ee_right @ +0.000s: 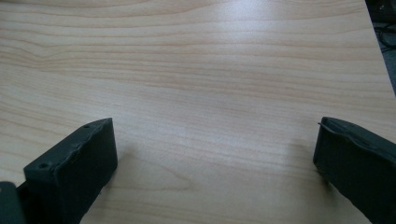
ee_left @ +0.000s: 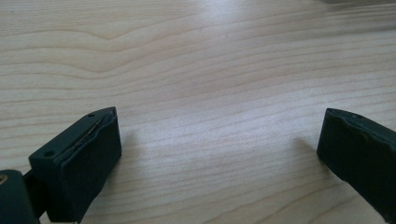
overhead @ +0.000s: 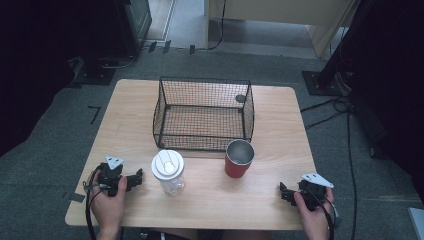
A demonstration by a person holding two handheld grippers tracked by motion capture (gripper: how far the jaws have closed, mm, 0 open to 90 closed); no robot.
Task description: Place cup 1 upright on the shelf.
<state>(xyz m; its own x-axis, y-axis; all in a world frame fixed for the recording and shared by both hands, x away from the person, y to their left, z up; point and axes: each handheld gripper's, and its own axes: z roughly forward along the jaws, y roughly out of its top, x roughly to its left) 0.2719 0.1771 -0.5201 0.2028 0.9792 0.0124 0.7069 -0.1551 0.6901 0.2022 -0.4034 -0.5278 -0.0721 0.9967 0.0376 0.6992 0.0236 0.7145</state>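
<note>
High view showed left gripper (overhead: 136,179) at desk's (overhead: 280,200) near-left, jaws spread wide and empty, clear bottle with white lid (overhead: 168,171) just right, black wire basket (overhead: 203,114) behind, red cup (overhead: 238,158) beside basket, right gripper (overhead: 284,193) near-right, likewise wide and empty.

- The left hand-held gripper (overhead: 134,179) is black all over, with a grey three-cornered plate (overhead: 114,161) on top and a black cable (overhead: 89,210) trailing from its rear.
- The right hand-held gripper (overhead: 284,193) is the same black make, with its own grey three-cornered plate (overhead: 316,179) and a black cable (overhead: 330,220).
- Seen close in the gripper views, each jaw is a chunky black block with a flat pad face and small round holes along its top edge.
- Both forearms are bare, with no sleeve visible.
</note>
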